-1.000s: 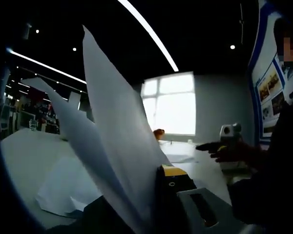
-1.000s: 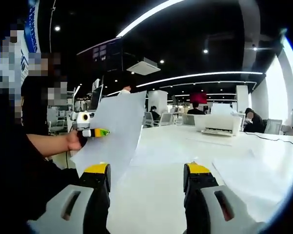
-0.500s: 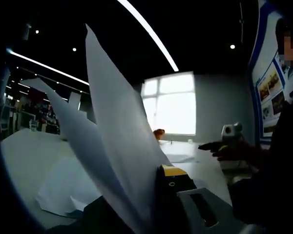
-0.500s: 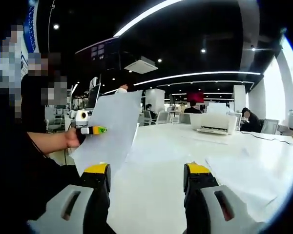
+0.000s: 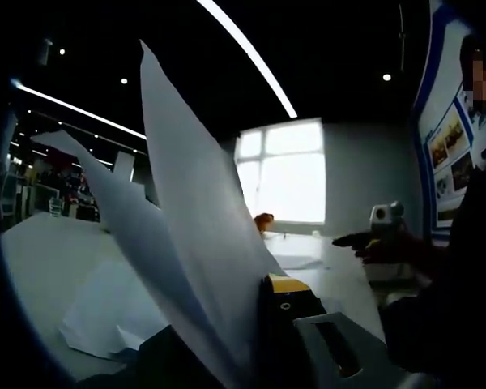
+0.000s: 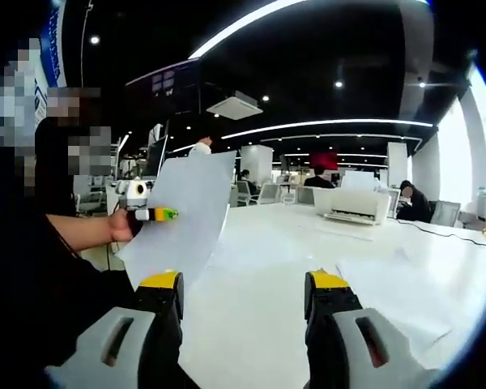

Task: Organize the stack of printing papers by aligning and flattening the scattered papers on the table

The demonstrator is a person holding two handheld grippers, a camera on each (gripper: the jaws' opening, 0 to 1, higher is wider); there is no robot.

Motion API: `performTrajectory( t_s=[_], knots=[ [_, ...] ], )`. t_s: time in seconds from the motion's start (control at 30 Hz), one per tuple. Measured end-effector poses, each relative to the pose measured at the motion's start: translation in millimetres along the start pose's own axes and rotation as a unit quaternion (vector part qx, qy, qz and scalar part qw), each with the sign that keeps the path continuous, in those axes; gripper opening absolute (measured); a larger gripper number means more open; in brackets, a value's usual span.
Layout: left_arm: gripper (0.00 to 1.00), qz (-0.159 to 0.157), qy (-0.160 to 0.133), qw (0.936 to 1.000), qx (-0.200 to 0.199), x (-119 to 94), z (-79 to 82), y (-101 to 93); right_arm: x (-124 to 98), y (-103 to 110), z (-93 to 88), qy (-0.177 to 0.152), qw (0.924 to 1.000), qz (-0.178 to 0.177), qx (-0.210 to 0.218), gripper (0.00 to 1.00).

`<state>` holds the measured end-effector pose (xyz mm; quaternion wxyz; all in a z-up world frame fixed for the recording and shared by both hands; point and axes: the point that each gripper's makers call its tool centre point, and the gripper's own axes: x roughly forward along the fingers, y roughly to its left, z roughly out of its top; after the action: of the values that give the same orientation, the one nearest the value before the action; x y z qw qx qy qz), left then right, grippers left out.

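Barely anything has shifted: white printing sheets point(image 5: 186, 243) stay pinched upright in the left gripper point(image 6: 155, 215), lifted off the white tabletop point(image 6: 275, 267). Right gripper point(image 6: 243, 293) hangs open, empty. More loose white papers point(image 6: 397, 296) lie unaligned.

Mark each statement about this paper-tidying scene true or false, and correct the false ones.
1. The left claw holds a sheet of paper up off the table. True.
2. The right claw is clamped on a sheet. False: its jaws stand apart with nothing between them.
3. More paper lies flat on the white table. True: loose sheets rest to the right in the right gripper view.
4. A printer sits on the floor. False: it stands on the far end of the table.
5. The held paper is crumpled into a ball. False: it is a flat sheet, standing up.
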<state>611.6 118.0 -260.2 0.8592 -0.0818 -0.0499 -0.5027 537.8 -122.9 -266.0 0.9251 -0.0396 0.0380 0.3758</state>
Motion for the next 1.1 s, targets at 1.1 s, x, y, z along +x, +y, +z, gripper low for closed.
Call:
performTrajectory(
  t_s=[1.1],
  knots=[
    [0.08,0.0,0.001,1.0,0.001,2,-0.4,-2.5,-30,-29,-6.5,0.012,0.9997,-0.022,0.004,0.54]
  ],
)
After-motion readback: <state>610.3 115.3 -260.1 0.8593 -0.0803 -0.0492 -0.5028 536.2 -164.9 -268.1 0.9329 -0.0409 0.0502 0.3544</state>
